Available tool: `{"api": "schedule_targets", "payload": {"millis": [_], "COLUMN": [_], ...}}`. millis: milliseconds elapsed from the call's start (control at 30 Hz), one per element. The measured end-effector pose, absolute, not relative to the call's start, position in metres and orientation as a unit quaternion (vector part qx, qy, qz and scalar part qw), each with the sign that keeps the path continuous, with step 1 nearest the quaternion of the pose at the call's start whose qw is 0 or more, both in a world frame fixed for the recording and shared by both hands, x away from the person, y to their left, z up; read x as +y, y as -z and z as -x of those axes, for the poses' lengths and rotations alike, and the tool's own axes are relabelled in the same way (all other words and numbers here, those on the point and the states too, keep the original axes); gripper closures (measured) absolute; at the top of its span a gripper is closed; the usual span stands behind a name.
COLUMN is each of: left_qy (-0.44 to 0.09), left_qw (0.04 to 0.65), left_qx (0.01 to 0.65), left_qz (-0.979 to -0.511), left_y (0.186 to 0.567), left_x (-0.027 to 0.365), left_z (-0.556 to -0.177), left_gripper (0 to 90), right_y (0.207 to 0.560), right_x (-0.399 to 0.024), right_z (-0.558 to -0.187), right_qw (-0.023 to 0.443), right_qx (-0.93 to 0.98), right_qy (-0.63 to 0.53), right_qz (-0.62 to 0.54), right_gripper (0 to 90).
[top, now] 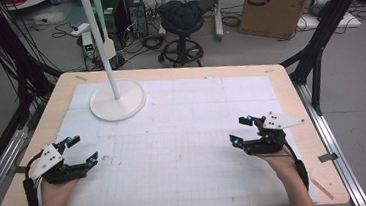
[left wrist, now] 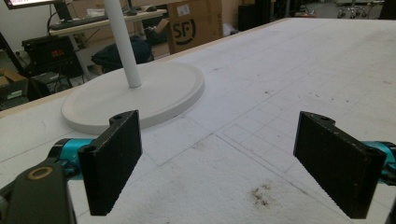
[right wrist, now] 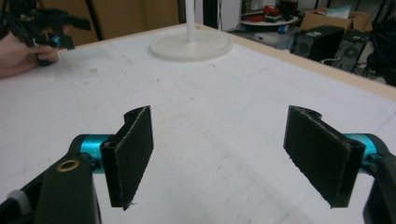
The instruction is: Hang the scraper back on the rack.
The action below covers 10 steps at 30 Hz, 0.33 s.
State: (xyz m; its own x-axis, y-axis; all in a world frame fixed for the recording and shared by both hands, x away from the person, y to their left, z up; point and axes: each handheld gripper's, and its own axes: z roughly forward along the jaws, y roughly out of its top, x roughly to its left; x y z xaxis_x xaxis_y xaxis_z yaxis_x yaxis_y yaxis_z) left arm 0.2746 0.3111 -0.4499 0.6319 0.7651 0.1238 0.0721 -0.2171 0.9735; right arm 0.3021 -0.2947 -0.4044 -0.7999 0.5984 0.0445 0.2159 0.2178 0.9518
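Note:
My left gripper (top: 83, 150) rests low over the white gridded mat (top: 185, 148) near the table's front left, held by a hand. Its jaws stand wide open with nothing between them, as the left gripper view (left wrist: 219, 163) confirms. At the front right, my right gripper (top: 239, 130) is held just above the mat, also open and empty (right wrist: 229, 158). A white round stand base with an upright pole (top: 118, 101) sits at the back left of the mat, ahead of the left gripper (left wrist: 154, 93). The right gripper view has that base (right wrist: 191, 46) far off, and the left gripper (right wrist: 44, 25) at its top left.
The mat covers a wooden table (top: 290, 88) whose bare edge runs all around. Black frame posts (top: 316, 46) rise at both sides of the table. Beyond it on the floor are a black stool (top: 182, 28), a cardboard box (top: 275, 2), computers and cables.

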Motion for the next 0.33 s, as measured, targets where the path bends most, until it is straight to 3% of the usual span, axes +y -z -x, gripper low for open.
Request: {"api": "schedule_targets", "payload": {"millis": [333], "left_qy": [-0.313], "left_qw": [0.553], "left_qx": [0.290], "left_qz": [-0.716], "left_y": [0.450], "left_x": [0.311], "left_z": [-0.275], "left_gripper": [15.7], "right_y": [0.439], "right_x": [-0.303], "right_z": [-0.293], "right_qw": [0.189], "right_qx": [0.758], "right_qy": [-0.550], "right_qz": [-0.295], "right_gripper": [22.5]}}
